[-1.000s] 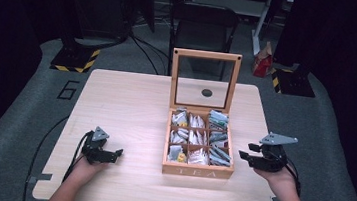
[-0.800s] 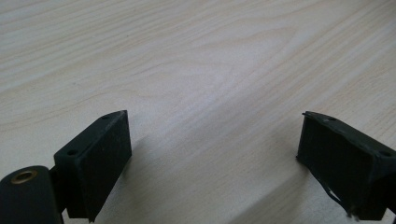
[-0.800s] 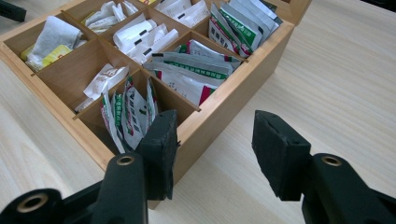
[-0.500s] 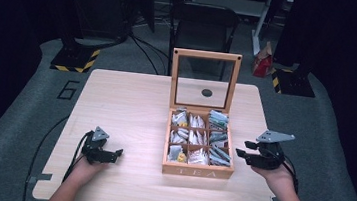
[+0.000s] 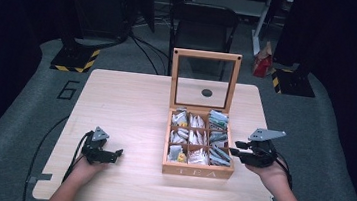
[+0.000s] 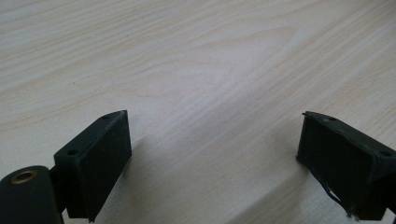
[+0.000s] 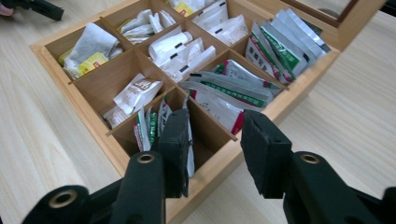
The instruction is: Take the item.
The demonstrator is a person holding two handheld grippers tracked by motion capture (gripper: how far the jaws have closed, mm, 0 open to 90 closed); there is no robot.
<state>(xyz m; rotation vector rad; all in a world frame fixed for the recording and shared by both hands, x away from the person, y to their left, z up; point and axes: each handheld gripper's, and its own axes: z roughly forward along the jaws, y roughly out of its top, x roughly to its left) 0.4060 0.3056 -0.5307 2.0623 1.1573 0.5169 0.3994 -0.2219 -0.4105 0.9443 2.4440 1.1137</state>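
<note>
Reaching toward the tea box (image 5: 197,172), the right hand-held gripper (image 5: 236,148) sits just beside its right wall, jaws parted and empty, poised over the edge of a compartment of tea packets (image 7: 224,91). Lid (image 5: 205,79) stands upright, so opening looks done. No packet lifted yet; picking appears still ahead. Left hand-held gripper (image 5: 116,153) rests low on the tabletop (image 5: 131,100), well apart from the box, jaws wide, holding nothing.
</note>
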